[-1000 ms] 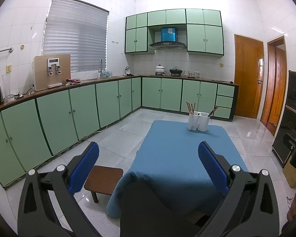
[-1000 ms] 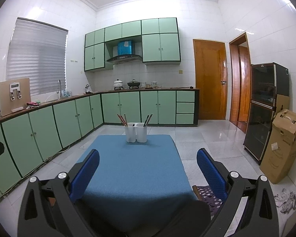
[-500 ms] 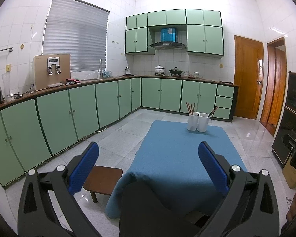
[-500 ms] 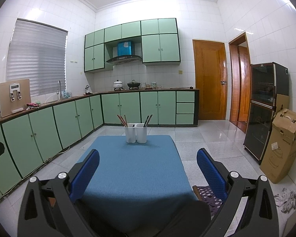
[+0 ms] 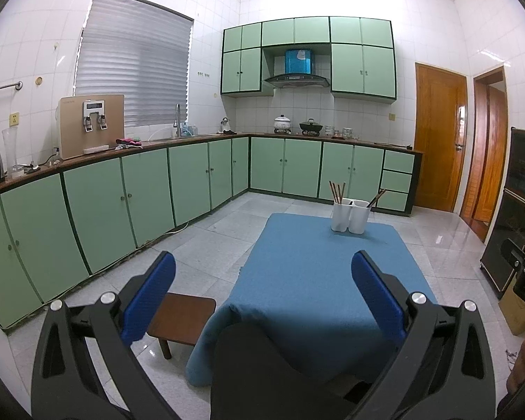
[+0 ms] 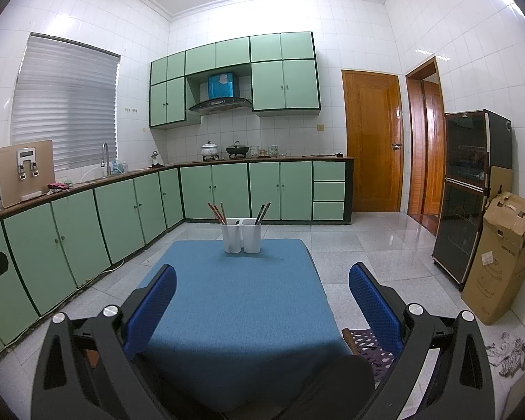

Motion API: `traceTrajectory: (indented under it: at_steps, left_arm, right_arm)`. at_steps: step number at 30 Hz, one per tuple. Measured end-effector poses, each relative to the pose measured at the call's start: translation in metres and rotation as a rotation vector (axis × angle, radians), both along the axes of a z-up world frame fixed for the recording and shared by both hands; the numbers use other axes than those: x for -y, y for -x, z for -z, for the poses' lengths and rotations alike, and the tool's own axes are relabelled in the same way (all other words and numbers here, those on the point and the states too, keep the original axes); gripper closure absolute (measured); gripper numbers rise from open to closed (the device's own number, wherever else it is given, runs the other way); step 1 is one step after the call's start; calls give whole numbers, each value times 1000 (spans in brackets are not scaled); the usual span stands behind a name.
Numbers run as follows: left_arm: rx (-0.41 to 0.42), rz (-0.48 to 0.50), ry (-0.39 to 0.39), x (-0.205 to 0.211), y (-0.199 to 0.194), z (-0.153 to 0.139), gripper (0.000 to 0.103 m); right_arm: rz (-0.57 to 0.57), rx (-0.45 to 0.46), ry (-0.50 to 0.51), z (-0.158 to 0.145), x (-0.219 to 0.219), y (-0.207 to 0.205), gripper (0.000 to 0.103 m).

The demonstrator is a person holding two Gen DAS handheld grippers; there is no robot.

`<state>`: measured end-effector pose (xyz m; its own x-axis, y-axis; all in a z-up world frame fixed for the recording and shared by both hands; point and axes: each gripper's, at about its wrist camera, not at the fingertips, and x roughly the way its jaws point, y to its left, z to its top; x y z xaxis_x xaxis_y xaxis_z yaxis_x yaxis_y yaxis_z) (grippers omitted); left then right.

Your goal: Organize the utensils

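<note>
Jaws on both grippers are spread wide with nothing between them: the left gripper (image 5: 262, 273) and the right gripper (image 6: 261, 285) both hang over the near end of the tabletop with the blue cloth (image 6: 238, 301).

The utensils sit at the far end of that tabletop, well apart from both grippers: a white plastic two-compartment utensil holder (image 6: 241, 235) standing upright, with reddish-brown wooden chopsticks (image 6: 217, 212) in its left compartment and darker chopsticks (image 6: 263, 212) leaning out of the right one. Nothing stands between the grippers and the holder.

How many sticks are in each compartment is too small to count, and what's down inside the holder is hidden.

The left view shows a small brown wooden stool (image 5: 182, 318) just beside the tabletop's left corner. The right view instead picks up a tall cardboard box (image 6: 504, 262) by the wall, next to a dark glass-front cabinet (image 6: 469, 196).
</note>
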<state>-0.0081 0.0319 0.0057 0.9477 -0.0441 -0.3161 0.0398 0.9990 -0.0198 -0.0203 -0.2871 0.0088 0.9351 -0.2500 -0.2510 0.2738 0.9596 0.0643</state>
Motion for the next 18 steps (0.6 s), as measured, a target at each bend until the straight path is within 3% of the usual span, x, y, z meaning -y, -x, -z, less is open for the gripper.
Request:
traceTrajectory:
  at_steps: [18]
  left_arm:
    - [-1, 6, 5, 3, 1, -2, 5]
  right_arm:
    - [1, 1, 3, -1, -1, 1, 6]
